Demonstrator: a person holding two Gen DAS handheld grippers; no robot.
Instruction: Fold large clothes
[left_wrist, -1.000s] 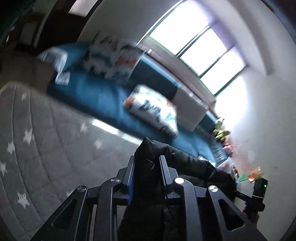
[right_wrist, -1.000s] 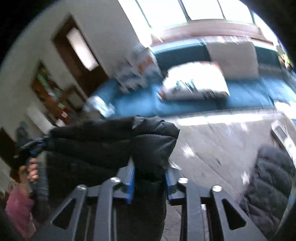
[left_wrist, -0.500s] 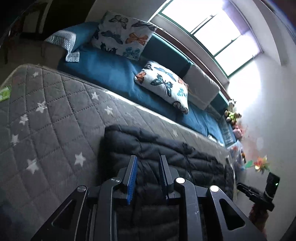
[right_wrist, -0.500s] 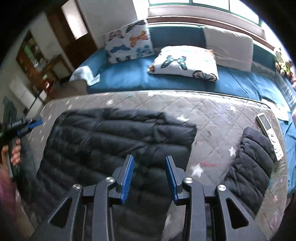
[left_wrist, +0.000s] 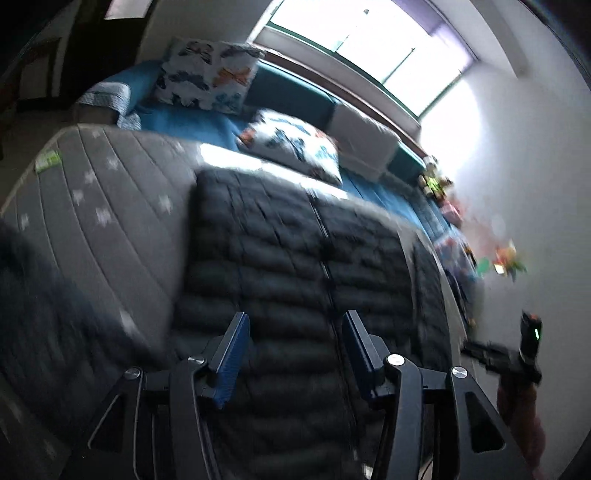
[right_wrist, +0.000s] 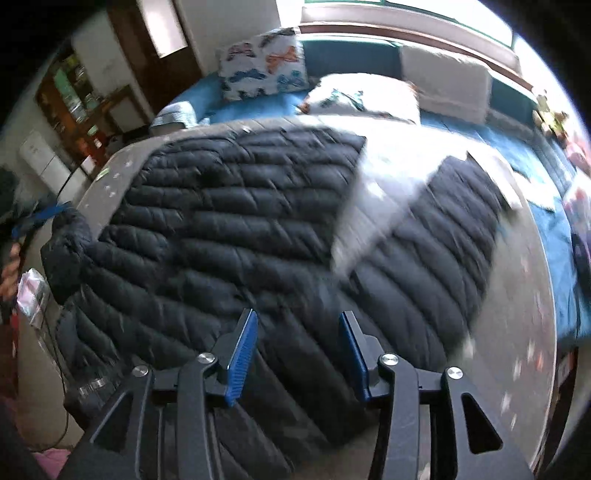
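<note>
Jacket: we see the black quilted jacket (right_wrist: 236, 229) spread flat on the grey star-print mattress (left_wrist: 110, 206), its body reaching towards the far edge, one sleeve (right_wrist: 454, 236) lying out towards the right edge.
Left gripper: our left gripper (left_wrist: 293, 332) hangs above the jacket with its jaws apart; they have just been opening, nothing pinched between the blue pads (left_wrist: 232, 358).
Right gripper: our right gripper (right_wrist: 297, 332) hangs likewise over the jacket's near part, jaws apart and just opened wider, nothing pressed between them.
Beyond the far edge: a blue sofa (right_wrist: 369, 55) carries two butterfly cushions (right_wrist: 264, 66).
Blur: both views are smeared.
</note>
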